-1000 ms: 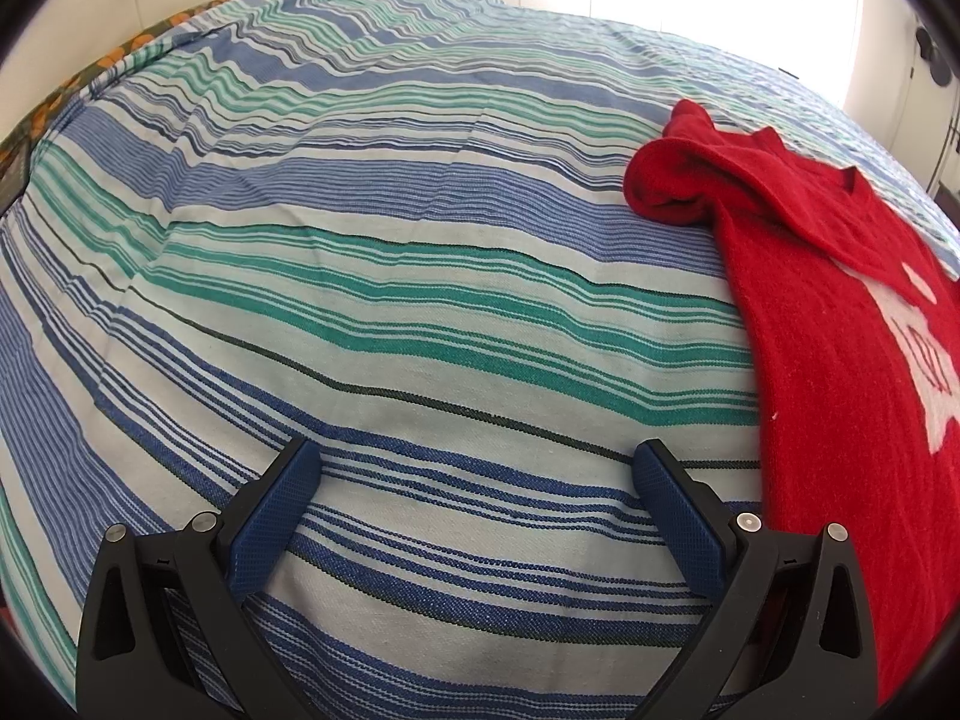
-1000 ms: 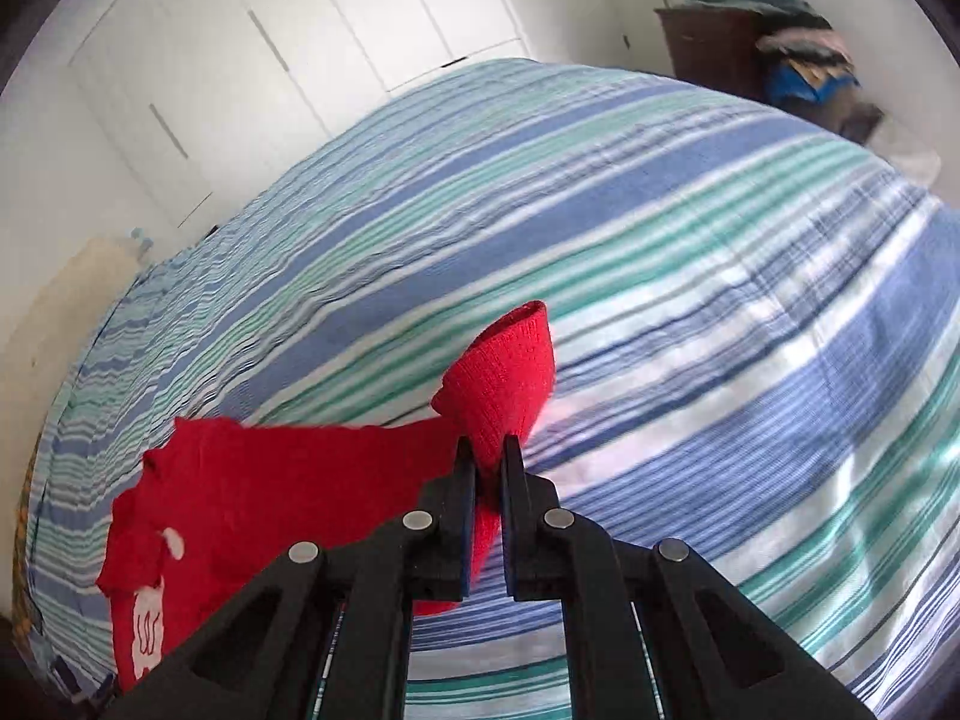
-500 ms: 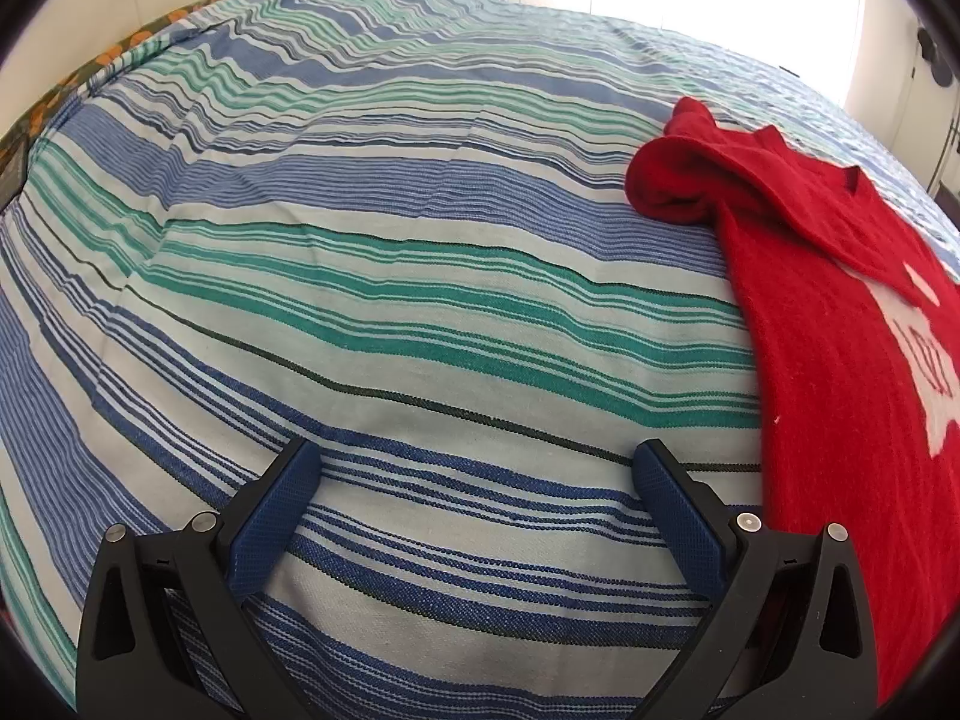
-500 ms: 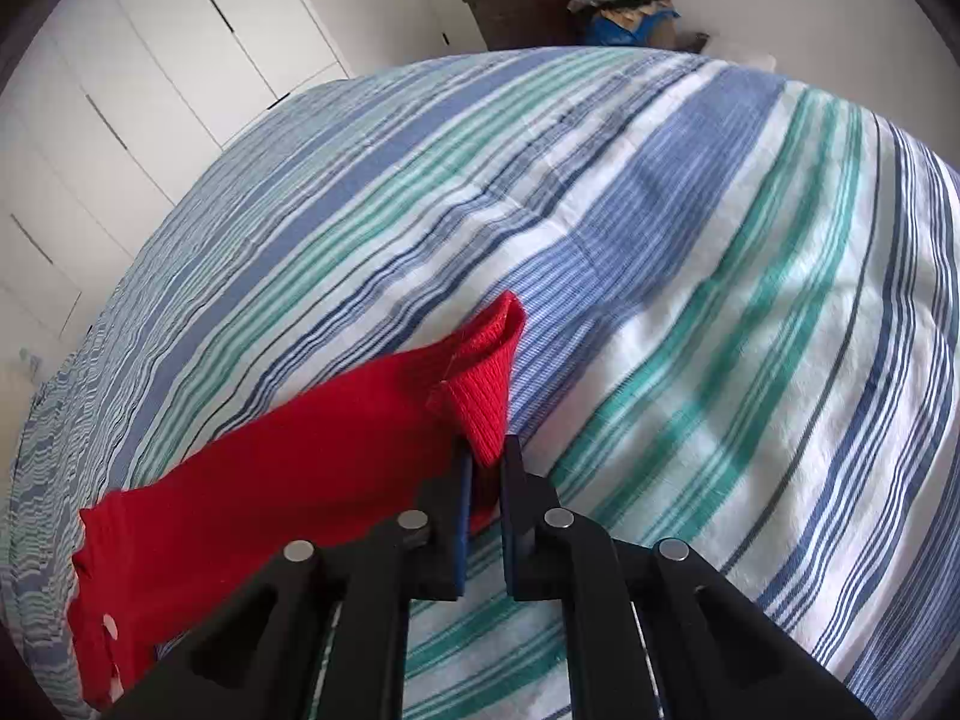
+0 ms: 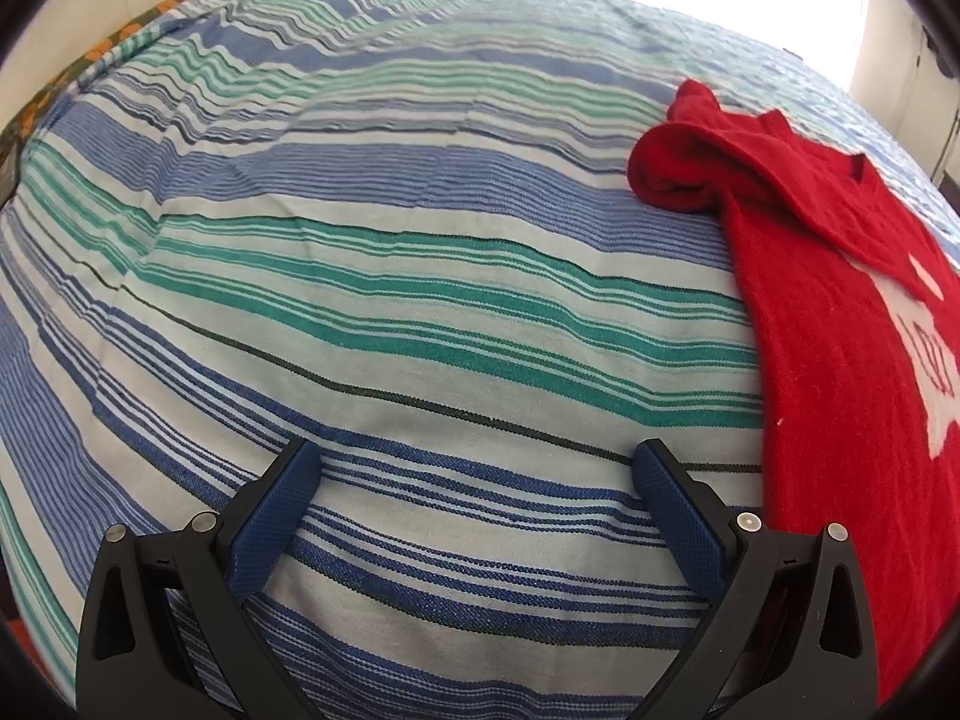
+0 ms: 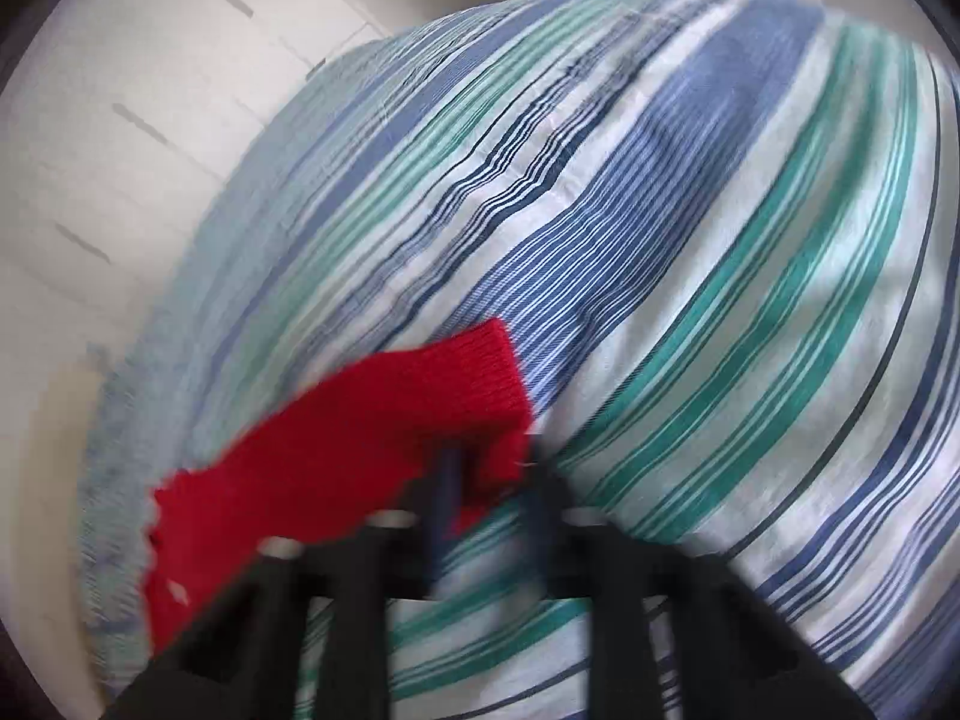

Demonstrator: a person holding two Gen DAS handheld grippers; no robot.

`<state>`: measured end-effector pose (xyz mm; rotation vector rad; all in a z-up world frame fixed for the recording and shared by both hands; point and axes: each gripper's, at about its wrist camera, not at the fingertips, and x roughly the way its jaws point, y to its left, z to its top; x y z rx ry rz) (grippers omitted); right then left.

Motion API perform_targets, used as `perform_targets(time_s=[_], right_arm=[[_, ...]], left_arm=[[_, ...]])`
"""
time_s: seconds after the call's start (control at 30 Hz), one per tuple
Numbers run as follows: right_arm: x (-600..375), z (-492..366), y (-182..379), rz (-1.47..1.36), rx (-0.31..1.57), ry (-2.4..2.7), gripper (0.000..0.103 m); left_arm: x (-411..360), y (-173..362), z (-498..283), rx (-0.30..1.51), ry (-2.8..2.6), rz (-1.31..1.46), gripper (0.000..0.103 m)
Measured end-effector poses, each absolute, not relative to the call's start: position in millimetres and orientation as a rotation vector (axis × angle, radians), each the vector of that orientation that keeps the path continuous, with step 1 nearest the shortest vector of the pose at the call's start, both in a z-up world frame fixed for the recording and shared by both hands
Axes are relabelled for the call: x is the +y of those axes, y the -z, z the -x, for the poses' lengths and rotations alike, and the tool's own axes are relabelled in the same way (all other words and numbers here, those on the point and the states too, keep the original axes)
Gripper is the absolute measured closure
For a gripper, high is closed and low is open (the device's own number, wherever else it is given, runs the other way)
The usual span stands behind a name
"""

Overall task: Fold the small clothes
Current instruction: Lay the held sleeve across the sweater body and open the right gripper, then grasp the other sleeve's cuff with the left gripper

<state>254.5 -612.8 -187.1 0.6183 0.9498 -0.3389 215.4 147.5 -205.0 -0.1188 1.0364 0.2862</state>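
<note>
A bed [image 5: 372, 276] with a striped cover fills both views. On it lies a red sweater [image 5: 840, 312], body flat, near sleeve bunched at the shoulder. The step in hand looks like spreading it out before folding: the right gripper [image 6: 480, 480] is clamped on the cuff of the far sleeve [image 6: 384, 432], drawn out straight across the stripes. The left gripper [image 5: 480, 480] hangs over bare cover just beside the sweater's edge, fingers apart, holding nothing. Next, the sleeve probably wants laying flat, then releasing. A second ago the cuff stood up, folded over the gripper; now it is stretched sideways and lower. The left view is unchanged.
</note>
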Motion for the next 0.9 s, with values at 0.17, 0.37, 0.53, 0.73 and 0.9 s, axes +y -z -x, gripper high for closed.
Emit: perform_targets(time_s=[0.17, 0.37, 0.53, 0.73, 0.9], right_arm=[[-598.8, -231.8, 176.8, -0.502, 0.913, 0.457, 0.066], [-550.6, -165.8, 108.7, -0.525, 0.673, 0.32, 0.028], [-497.1, -164.4, 113.5, -0.485, 0.685, 0.214, 0.023], [-477.3, -168.6, 123.1, -0.444, 0.723, 0.142, 0.023], [-482.0, -166.8, 123.4, -0.465, 0.732, 0.125, 0.023]], left_arm=[[146.9, 159.6, -217.7, 1.119, -0.294, 0.034, 0.025], [35.6, 69.4, -274.9, 0.921, 0.176, -0.173, 0.006], [-77.4, 108.5, -331.3, 0.958, 0.369, -0.446, 0.007], [-139.8, 188.2, -340.8, 0.989, 0.36, -0.807, 0.028], [-111.9, 174.4, -376.3, 1.057, 0.287, -0.493, 0.102]])
